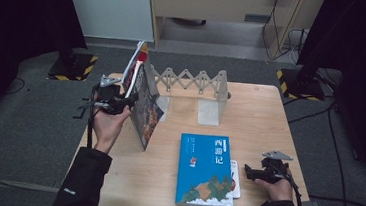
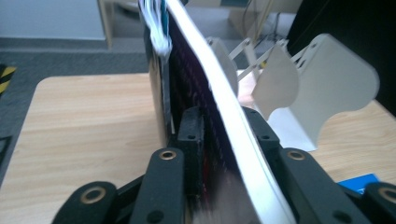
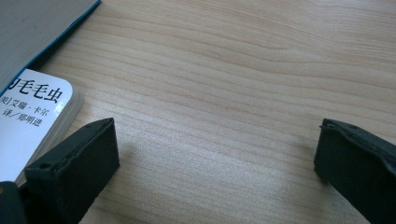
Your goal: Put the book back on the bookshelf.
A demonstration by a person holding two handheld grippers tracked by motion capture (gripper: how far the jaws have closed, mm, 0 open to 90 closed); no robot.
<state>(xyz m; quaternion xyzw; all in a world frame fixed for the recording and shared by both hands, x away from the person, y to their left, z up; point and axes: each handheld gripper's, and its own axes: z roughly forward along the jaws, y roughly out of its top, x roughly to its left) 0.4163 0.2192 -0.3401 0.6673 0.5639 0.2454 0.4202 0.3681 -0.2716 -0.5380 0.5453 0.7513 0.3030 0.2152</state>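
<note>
A: High view: at nine o'clock our left gripper [image 1: 121,102] is clamping a dark-covered book [image 1: 145,105] upright on the table [image 1: 280,116], its top leaning away, beside the white expanding rack [image 1: 193,81].

B: In the left gripper view we are seeing both jaws pressing that book's covers.

A: At six o'clock a blue book [image 1: 205,170] is lying flat over a small white book [image 1: 235,178].

B: At four o'clock our right gripper [image 1: 252,173] is resting, jaws spread wide, holding nothing, just beside the small white book.

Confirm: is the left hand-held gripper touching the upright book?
Touching. The left gripper view shows the left hand-held gripper with its jaws closed against both sides of the upright book, no gap.
</note>
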